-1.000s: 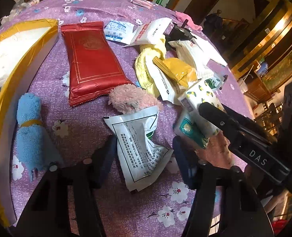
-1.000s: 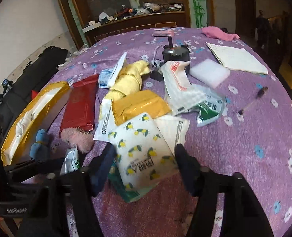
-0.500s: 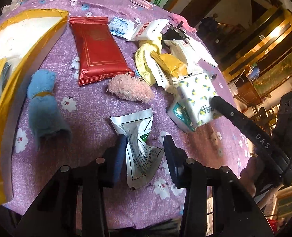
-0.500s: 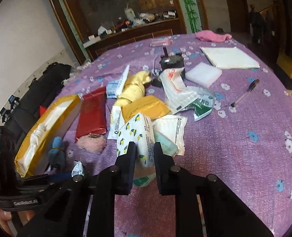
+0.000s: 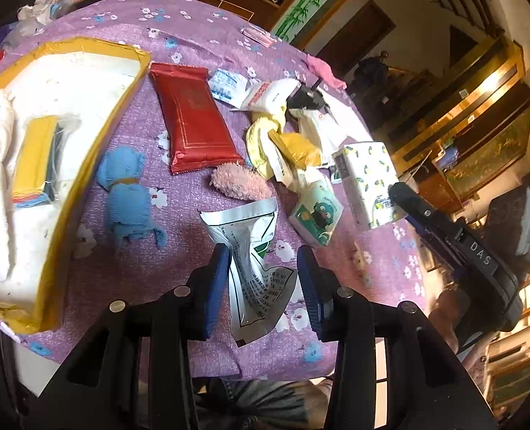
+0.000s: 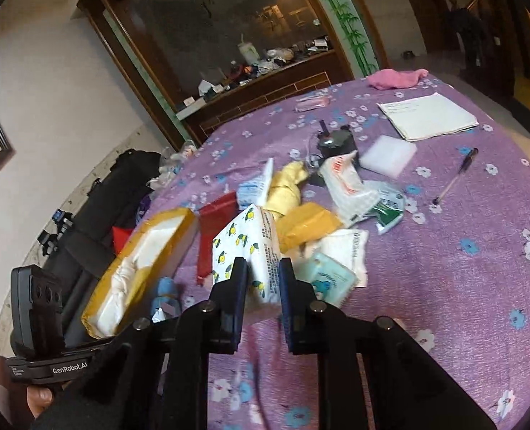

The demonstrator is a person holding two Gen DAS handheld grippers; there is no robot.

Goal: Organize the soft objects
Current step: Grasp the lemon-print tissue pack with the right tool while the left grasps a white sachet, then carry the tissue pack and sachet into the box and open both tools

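My left gripper (image 5: pixel 263 261) is shut on a crumpled white and silver pouch (image 5: pixel 252 247) and holds it above the purple tablecloth (image 5: pixel 200 215). My right gripper (image 6: pixel 263 276) is shut on a white tissue pack with yellow lemons (image 6: pixel 247 247), lifted off the pile; the pack also shows in the left wrist view (image 5: pixel 368 175). A yellow-taped white box (image 5: pixel 60 89) with a white cloth inside lies at the left. A blue towel toy (image 5: pixel 125 193), a red wipes pack (image 5: pixel 193 114) and a pink fluffy piece (image 5: pixel 239 184) lie beside it.
A pile of packets, a yellow cloth (image 6: pixel 288 188) and a green tissue pack (image 5: pixel 316 215) sits mid-table. A black device (image 6: pixel 334 139), white foam block (image 6: pixel 388 156), paper stack (image 6: pixel 428 116), pen (image 6: pixel 454 175) and pink cloth (image 6: pixel 395 79) lie farther back.
Both grippers closed on their items and rose: the left on the pouch, the right on the lemon tissue pack, which lifted off the pile and moved left toward the box.
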